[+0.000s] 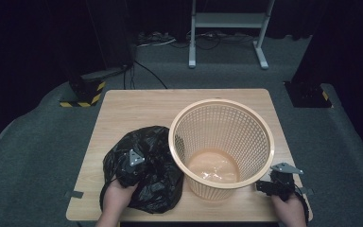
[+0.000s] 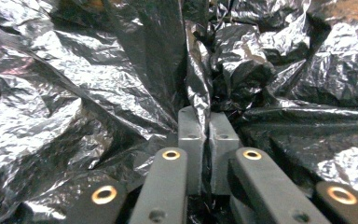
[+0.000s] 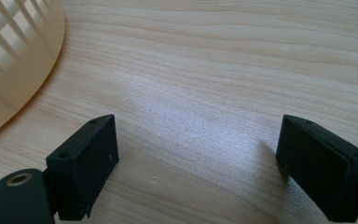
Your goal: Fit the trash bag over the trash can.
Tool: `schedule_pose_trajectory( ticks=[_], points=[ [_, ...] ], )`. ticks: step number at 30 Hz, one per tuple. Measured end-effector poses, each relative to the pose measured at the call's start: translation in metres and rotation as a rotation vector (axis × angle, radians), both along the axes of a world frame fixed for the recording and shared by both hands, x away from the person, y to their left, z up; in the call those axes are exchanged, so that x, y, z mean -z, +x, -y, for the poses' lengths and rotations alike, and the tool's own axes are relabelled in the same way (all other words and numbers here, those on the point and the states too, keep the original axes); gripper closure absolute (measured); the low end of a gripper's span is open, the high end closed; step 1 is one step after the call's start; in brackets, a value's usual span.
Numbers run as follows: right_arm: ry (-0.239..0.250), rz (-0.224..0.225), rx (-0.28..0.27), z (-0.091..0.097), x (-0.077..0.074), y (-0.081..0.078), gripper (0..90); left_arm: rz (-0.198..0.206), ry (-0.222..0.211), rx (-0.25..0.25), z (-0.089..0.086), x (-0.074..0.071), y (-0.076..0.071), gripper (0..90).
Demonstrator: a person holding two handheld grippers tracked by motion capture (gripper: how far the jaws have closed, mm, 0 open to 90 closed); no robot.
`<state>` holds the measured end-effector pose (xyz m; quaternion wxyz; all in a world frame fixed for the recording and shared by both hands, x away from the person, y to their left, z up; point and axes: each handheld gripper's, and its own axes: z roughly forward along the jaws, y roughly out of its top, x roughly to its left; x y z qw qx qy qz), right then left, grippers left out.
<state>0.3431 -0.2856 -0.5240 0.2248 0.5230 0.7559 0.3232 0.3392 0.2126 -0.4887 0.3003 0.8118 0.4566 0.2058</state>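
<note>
While my hands sit at the near edge: both forearms come in low, left on the bag, right on bare wood.
Left gripper (image 1: 133, 163): pressed down into the black bin bag (image 1: 144, 168), its pads squeezed together on a pleat of the film; in the left gripper view the fold (image 2: 199, 79) rises straight out from between my closed pads (image 2: 191, 140).
Right gripper (image 1: 276, 182): lying low on the table (image 1: 137, 101) just right of the basket's foot, fingers (image 3: 86, 161) spread wide with nothing but wood grain between them.
Bag: crumpled in a heap on the near left of the table, touching the basket's left wall.
Basket (image 1: 221, 142): cream lattice wastebasket, upright, mouth open, nothing inside it, standing right of centre.
Step in hand: I judge this to be the first pinch on the bag, ahead of lining the basket with it.
Next move: lift the pinched fold clear so the film hangs loose, then bring my right fingers across to find the bag's mouth; the film is slippery and bunched, so one layer may slide out.
Beyond the table: grey carpet and a white stand's feet (image 1: 227, 56).
</note>
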Motion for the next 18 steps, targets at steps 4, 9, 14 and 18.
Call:
schedule_pose_trajectory(
  ticks=[4,9,14,18],
  points=[
    [0.001,0.0,0.0,0.0,0.0,0.0,12.6,0.057,-0.047,-0.022,-0.006,-0.004,-0.008,87.4],
    [0.0,0.0,0.0,0.0,0.0,0.0,12.6,0.122,-0.089,-0.035,-0.01,-0.008,-0.017,87.4],
    [-0.001,0.0,-0.001,0.0,0.0,0.0,12.6,0.184,-0.137,-0.052,-0.014,-0.013,-0.025,87.4],
    [-0.001,0.0,-0.001,0.0,0.0,0.0,12.6,0.248,-0.181,-0.081,-0.018,-0.017,-0.033,87.4]
  ],
)
